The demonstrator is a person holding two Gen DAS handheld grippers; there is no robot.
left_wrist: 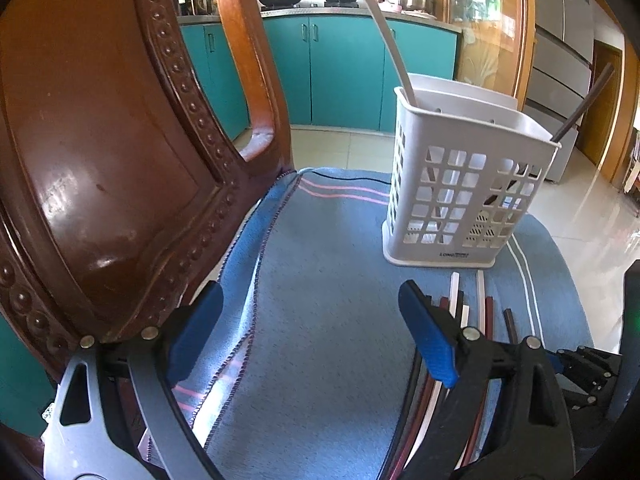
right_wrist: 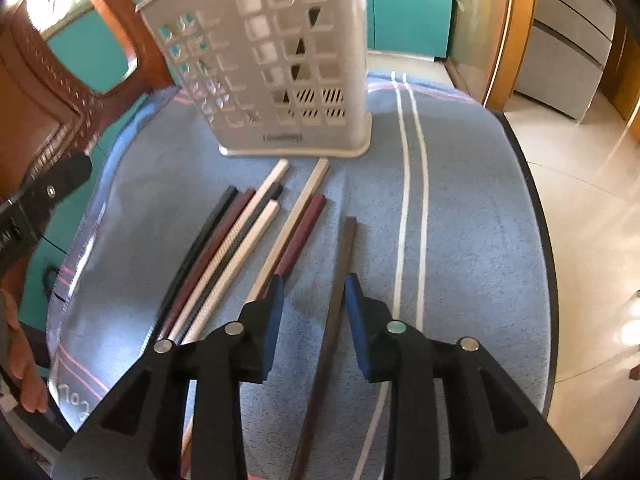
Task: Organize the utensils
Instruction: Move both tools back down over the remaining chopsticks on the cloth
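Right claw (right_wrist: 314, 312) part-open astride brown chopstick (right_wrist: 340, 280), left claw (left_wrist: 312, 332) wide, basket (right_wrist: 280, 80) beyond.

My table (right_wrist: 536, 216) is round with a dark rim, and a blue towel (right_wrist: 472, 208) with white and pink stripes covers it. On the towel stands my white holder (right_wrist: 280, 80), upright. Just before it my chopsticks (right_wrist: 240, 240) lie in a loose row, black, dark red and pale, one brown stick (right_wrist: 340, 280) apart.
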